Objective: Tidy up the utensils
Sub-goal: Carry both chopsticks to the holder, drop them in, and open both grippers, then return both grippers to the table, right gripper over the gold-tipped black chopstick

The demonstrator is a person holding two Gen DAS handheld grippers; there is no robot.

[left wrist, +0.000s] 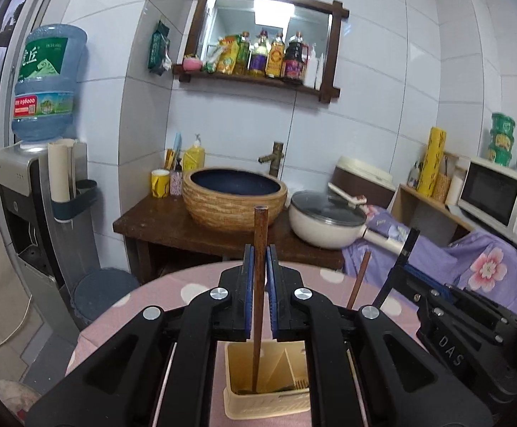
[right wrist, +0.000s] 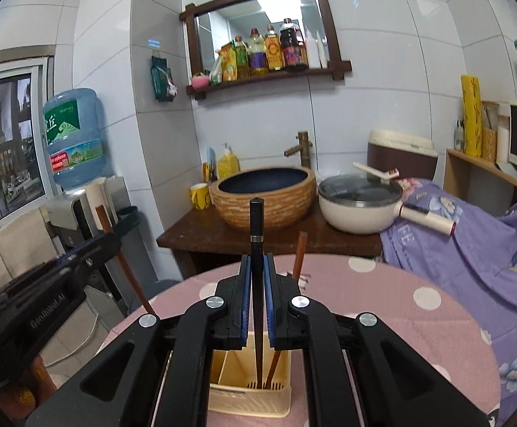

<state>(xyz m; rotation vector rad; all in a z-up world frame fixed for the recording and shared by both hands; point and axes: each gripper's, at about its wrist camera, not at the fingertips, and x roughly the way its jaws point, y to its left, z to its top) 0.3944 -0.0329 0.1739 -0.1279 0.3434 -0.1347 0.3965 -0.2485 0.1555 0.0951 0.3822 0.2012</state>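
Note:
A cream plastic utensil holder [left wrist: 258, 404] with inner dividers stands on the pink dotted table; it also shows in the right wrist view [right wrist: 247, 396]. My left gripper [left wrist: 259, 259] is shut on a brown wooden chopstick [left wrist: 259, 227], held upright with its tip down in the holder. My right gripper [right wrist: 257, 267] is shut on a black chopstick [right wrist: 256, 217], also upright with its tip in the holder. Another brown chopstick [right wrist: 299, 256] leans in the holder, also in the left wrist view [left wrist: 360, 277]. Each gripper shows at the edge of the other's view.
The round pink table [right wrist: 383, 306] stands before a dark wooden counter [left wrist: 158, 224] with a woven basin [left wrist: 235, 195], a faucet and a lidded white pot [left wrist: 326, 220]. A water dispenser [left wrist: 34, 195] is at left, a microwave [left wrist: 497, 195] and a purple floral cloth at right.

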